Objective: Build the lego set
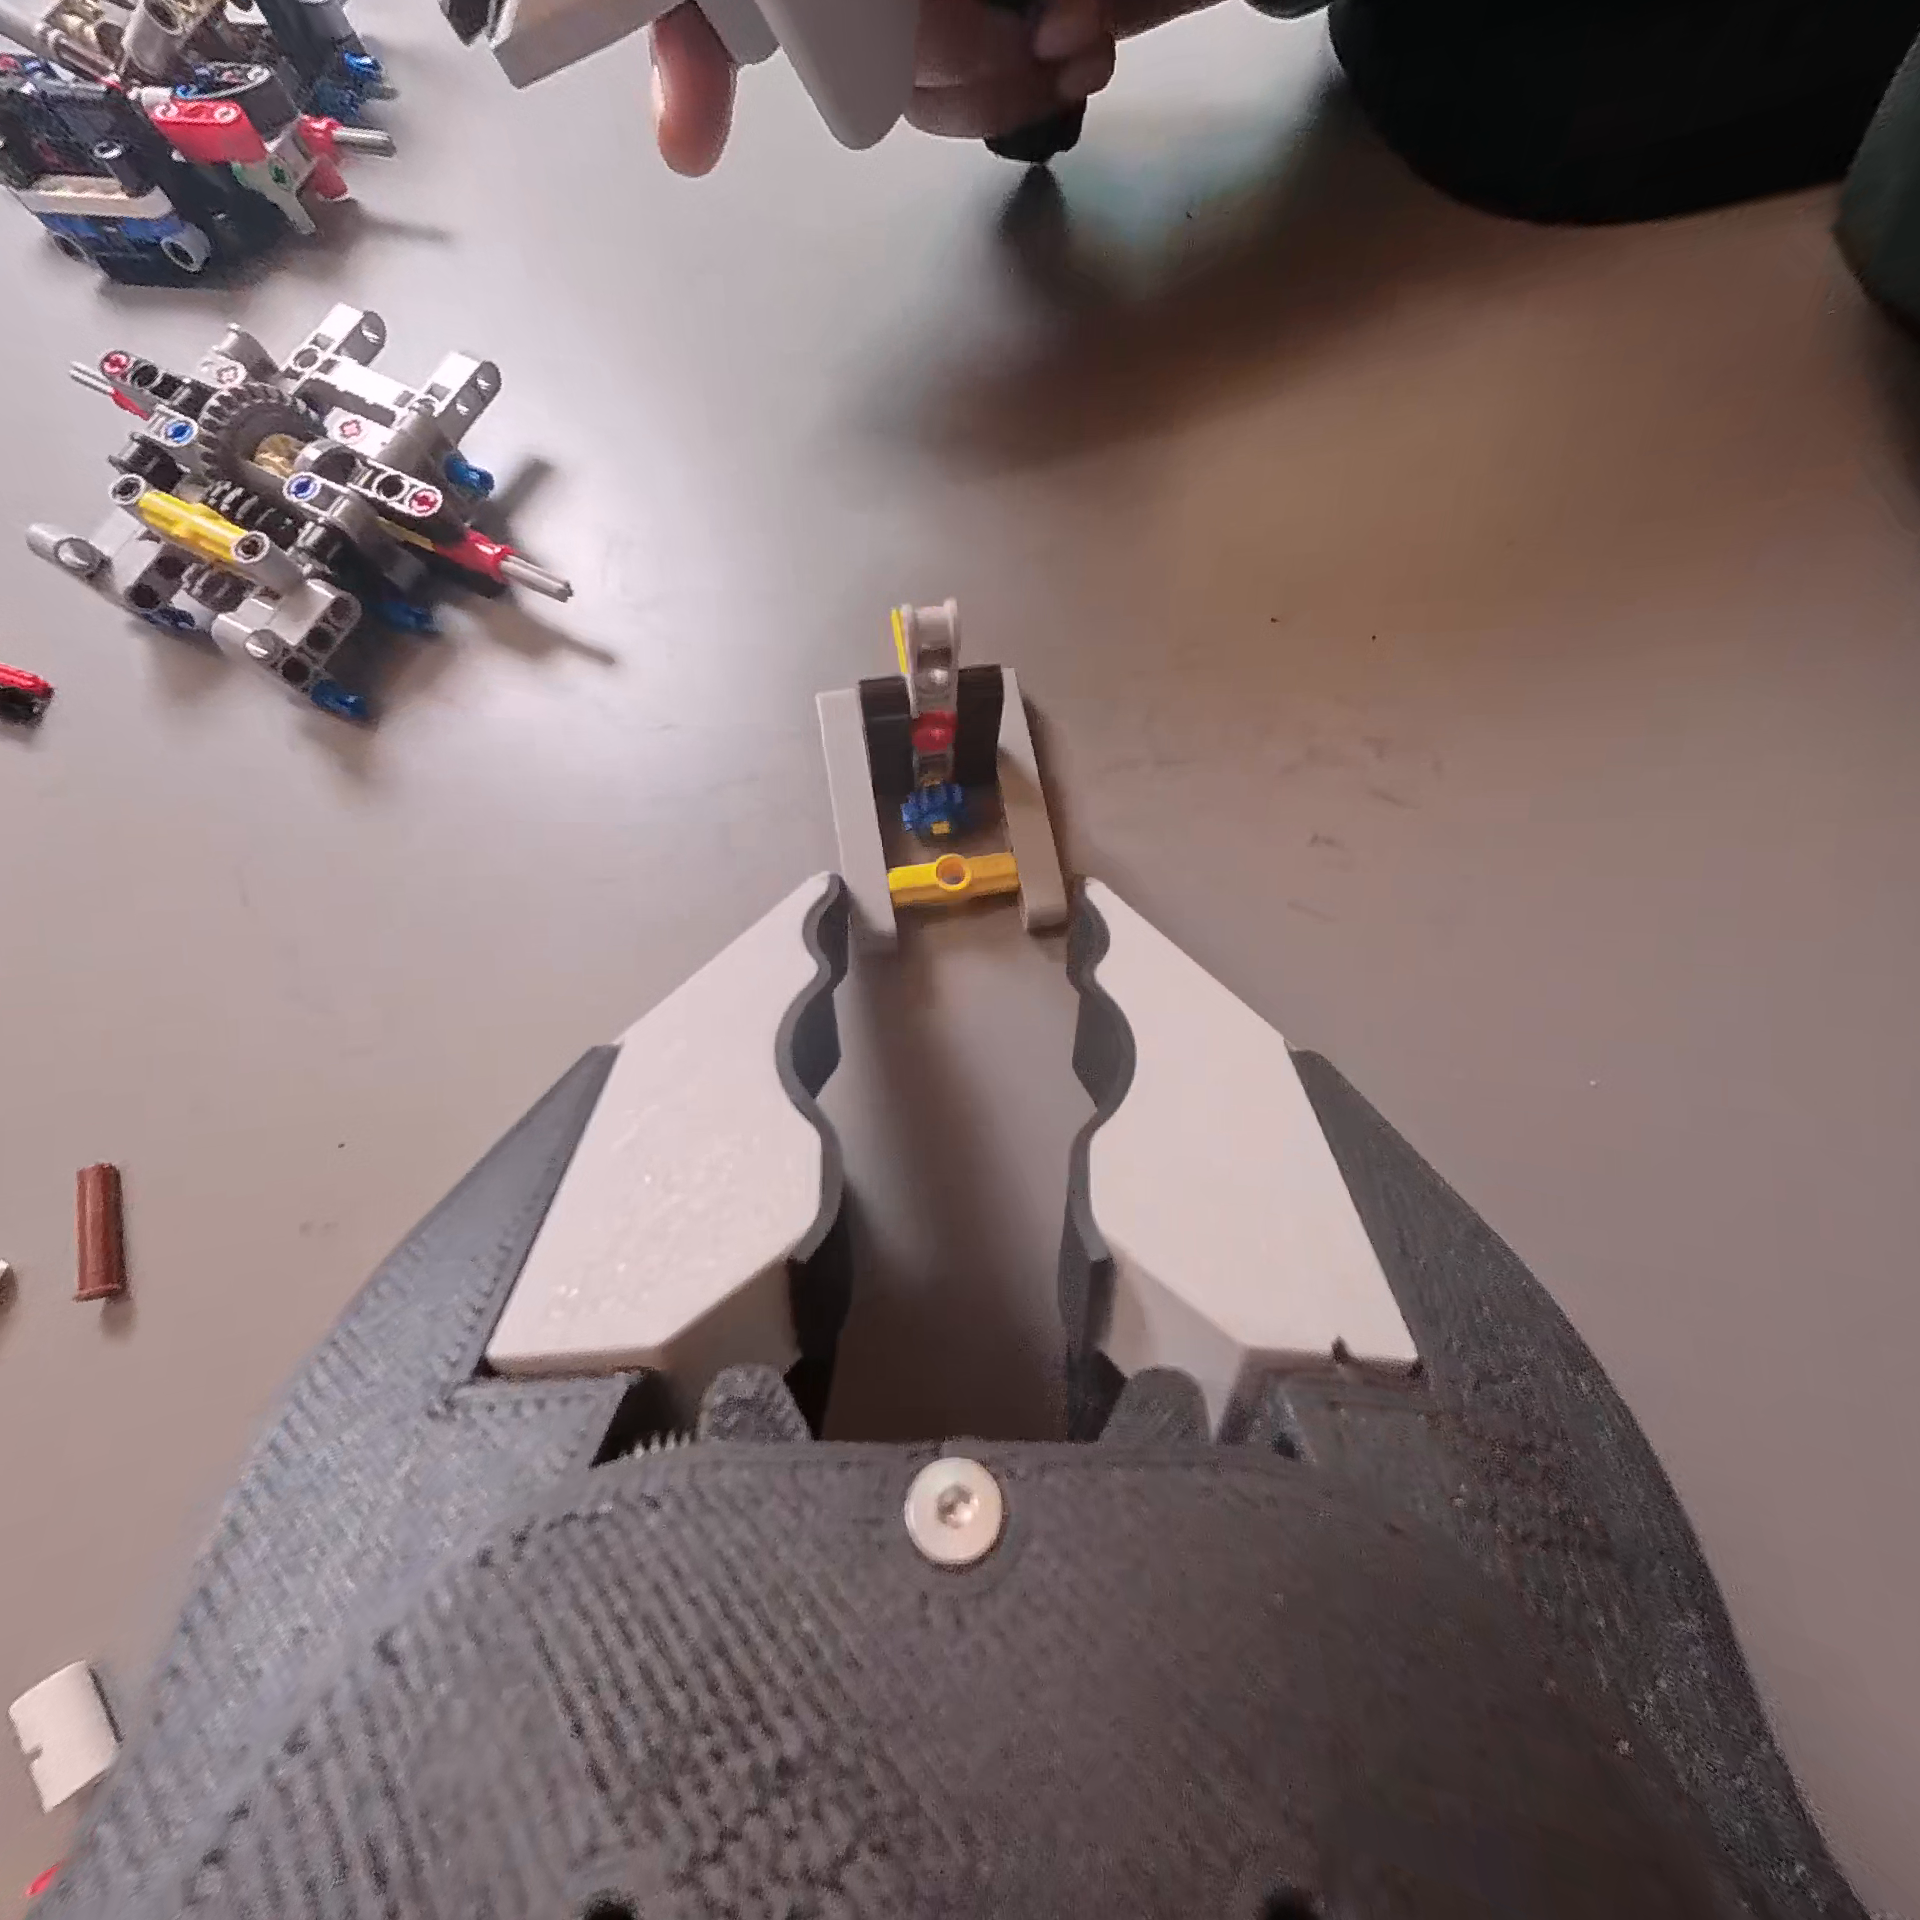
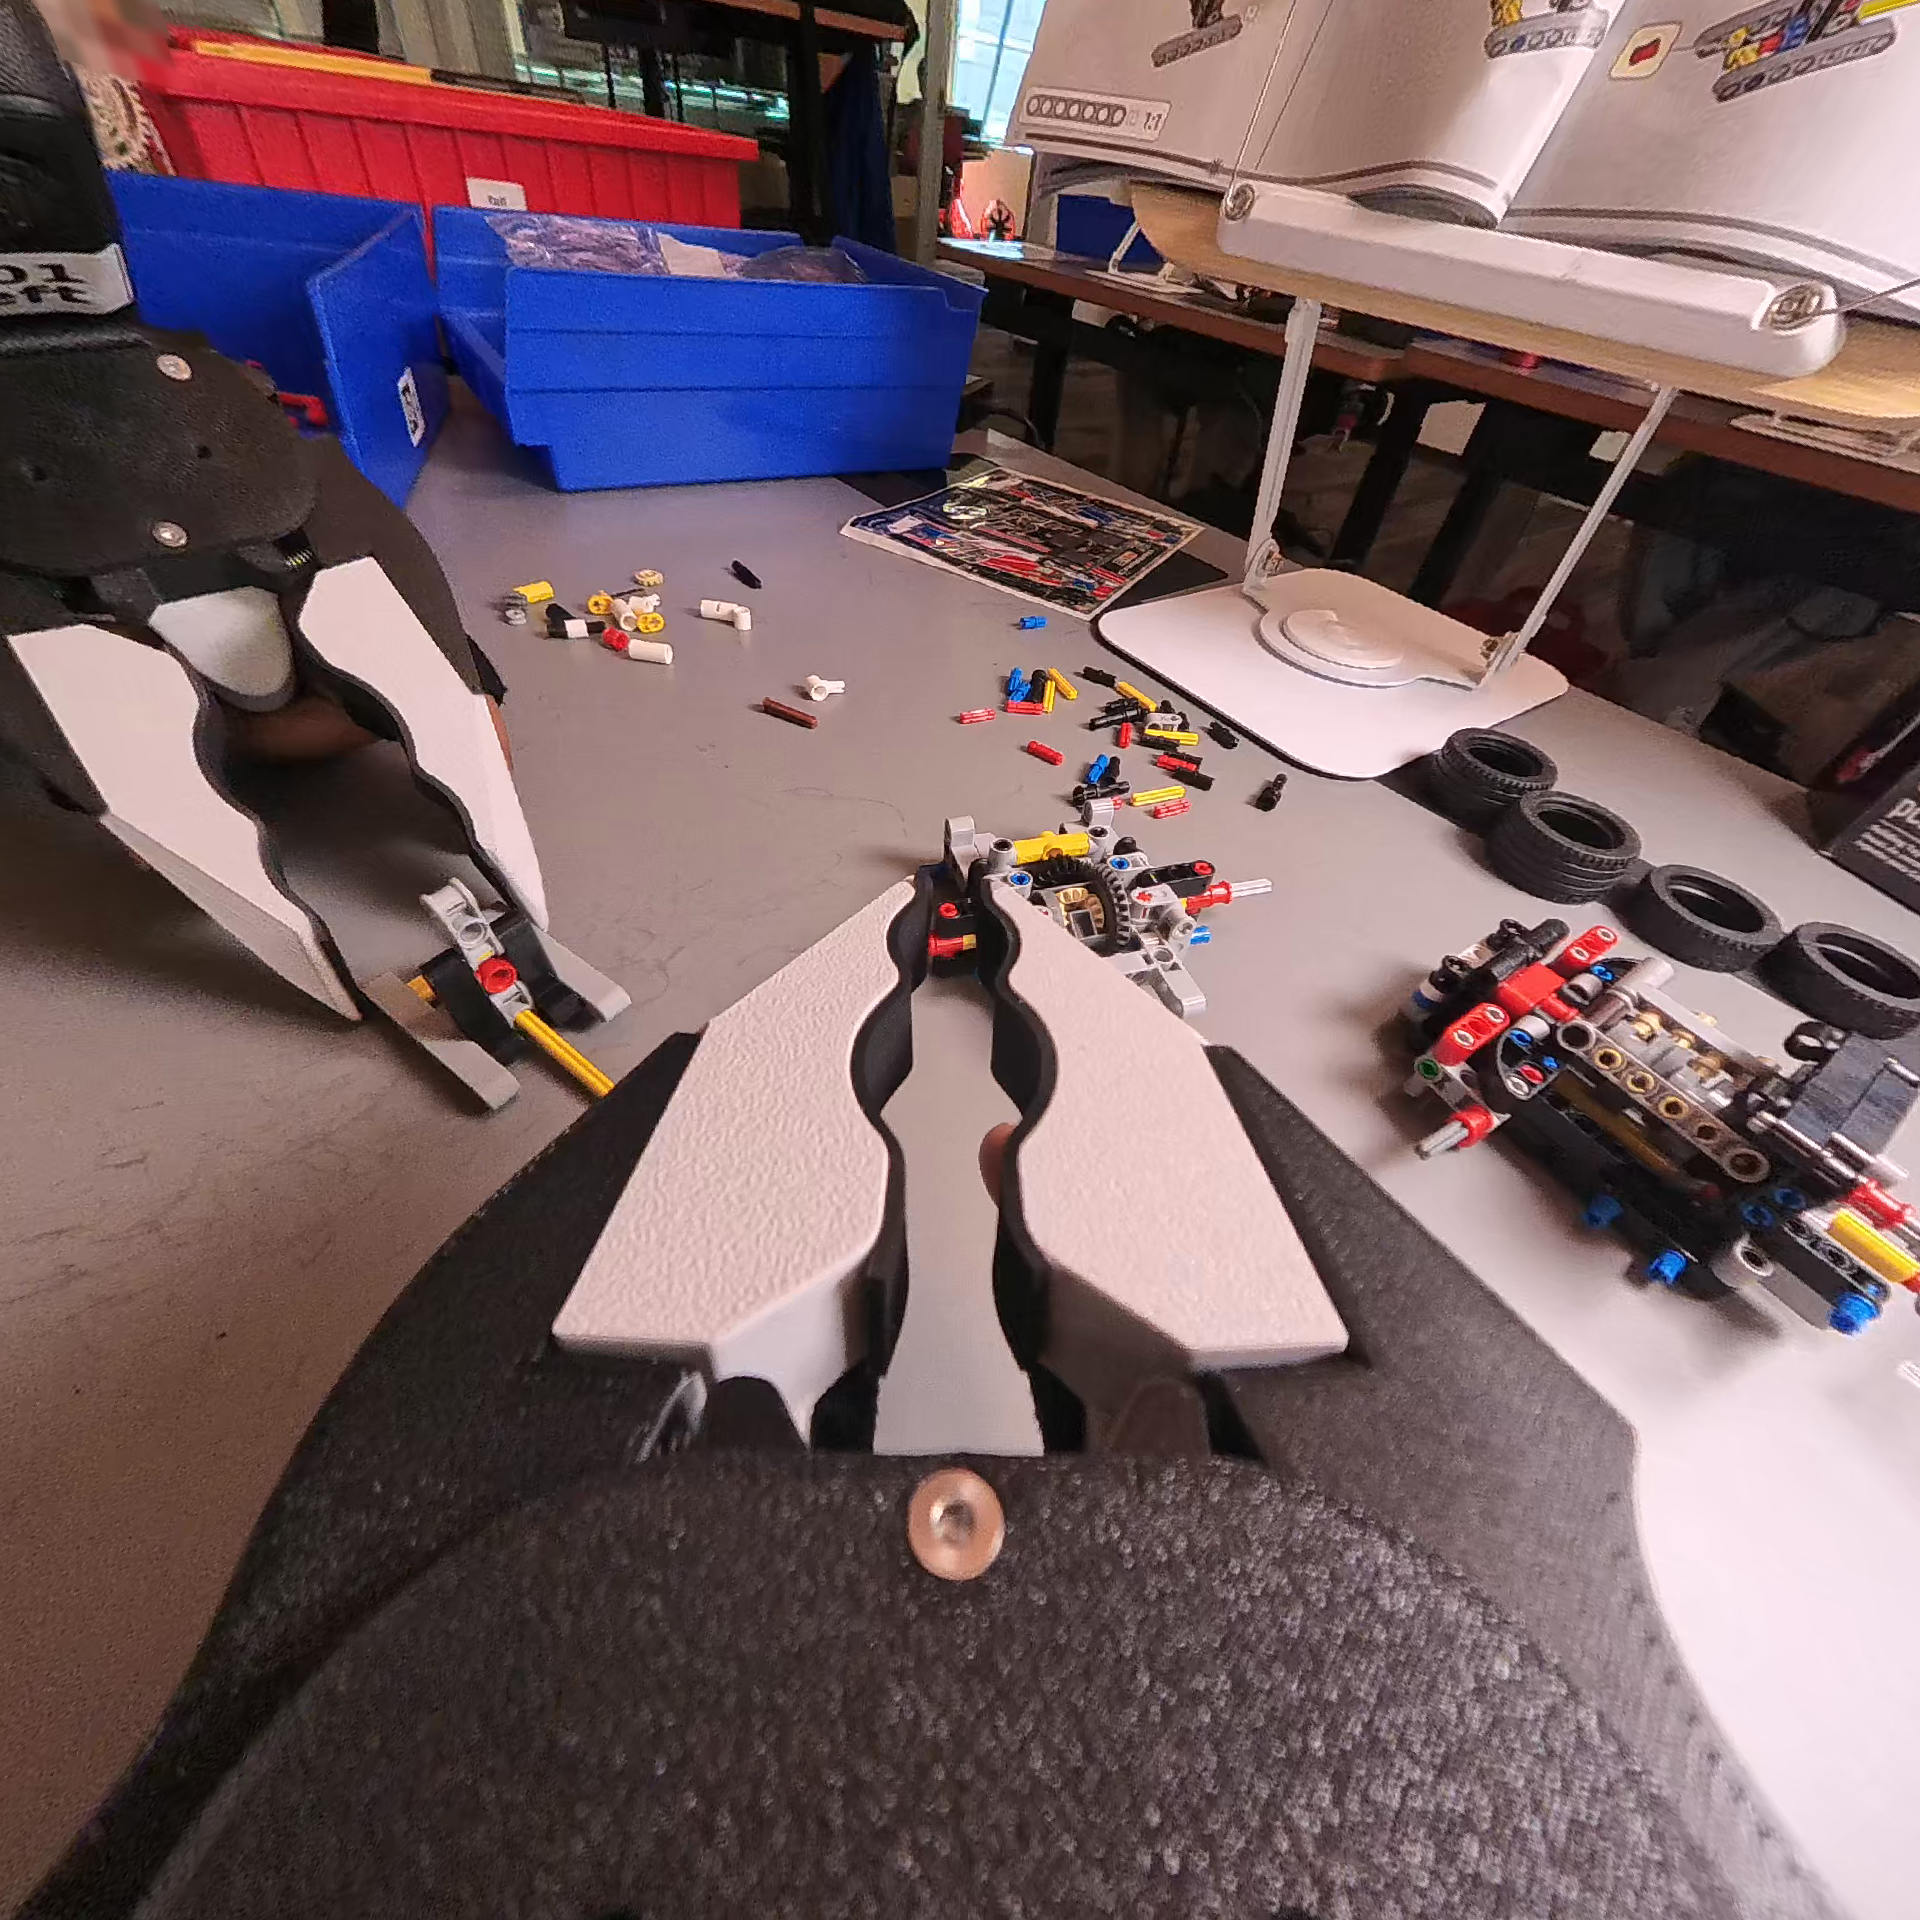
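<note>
My left gripper (image 1: 961, 914) is shut on a small brick assembly (image 1: 940, 790) that rests on the grey table (image 1: 1351, 831). The assembly has two grey side panels, black parts, a yellow connector, a blue gear and a red pin. My fingertips (image 1: 831, 914) press on the near ends of the panels. The right wrist view shows this gripper (image 2: 442, 961) straddling the same assembly (image 2: 488, 977), with a yellow axle sticking out. My right gripper (image 2: 951, 904) is shut on a small black piece with red pins (image 2: 951, 940), above the table. Its grey finger (image 1: 582, 42) and a hand show at the top of the left wrist view.
A gear assembly (image 2: 1101, 904) lies beyond my right fingertips and also shows in the left wrist view (image 1: 281, 499). A larger chassis (image 2: 1662, 1122), several tyres (image 2: 1558, 842), loose pins (image 2: 1132, 727), a book stand (image 2: 1330, 665) and blue bins (image 2: 707, 353) stand around. One gripper's finger ends stand about 15 centimetres off the other's.
</note>
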{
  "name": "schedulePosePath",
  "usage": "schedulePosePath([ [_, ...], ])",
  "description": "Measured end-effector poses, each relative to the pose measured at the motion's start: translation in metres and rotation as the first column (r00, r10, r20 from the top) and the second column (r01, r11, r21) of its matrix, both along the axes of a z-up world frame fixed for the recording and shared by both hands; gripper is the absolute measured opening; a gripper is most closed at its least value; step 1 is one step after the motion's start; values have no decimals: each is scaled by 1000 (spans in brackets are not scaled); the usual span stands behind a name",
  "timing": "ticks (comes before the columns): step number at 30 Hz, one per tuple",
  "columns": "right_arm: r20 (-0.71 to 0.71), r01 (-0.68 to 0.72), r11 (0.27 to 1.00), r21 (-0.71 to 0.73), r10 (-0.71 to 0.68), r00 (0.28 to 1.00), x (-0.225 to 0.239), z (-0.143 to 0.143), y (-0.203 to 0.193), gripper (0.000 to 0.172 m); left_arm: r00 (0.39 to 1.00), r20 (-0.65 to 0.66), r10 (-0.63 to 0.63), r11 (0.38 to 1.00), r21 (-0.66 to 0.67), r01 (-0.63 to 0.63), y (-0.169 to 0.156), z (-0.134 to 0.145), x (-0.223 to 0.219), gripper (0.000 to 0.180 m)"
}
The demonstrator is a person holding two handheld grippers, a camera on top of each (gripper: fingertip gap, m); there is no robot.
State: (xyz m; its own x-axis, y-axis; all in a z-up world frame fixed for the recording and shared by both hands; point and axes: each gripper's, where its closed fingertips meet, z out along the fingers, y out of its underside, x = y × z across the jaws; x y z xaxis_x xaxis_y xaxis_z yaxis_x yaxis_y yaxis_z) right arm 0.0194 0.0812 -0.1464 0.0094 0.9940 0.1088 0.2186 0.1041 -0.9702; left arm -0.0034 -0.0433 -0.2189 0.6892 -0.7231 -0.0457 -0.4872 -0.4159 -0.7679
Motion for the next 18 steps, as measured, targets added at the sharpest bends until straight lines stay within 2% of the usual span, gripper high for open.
schedulePosePath([
  [18, 18, 0, 1000, 13, 0, 1000, -2, -3, -1, 6, 997, -23, 78, 997, 30, -77, 9, 1, -7, 41],
])
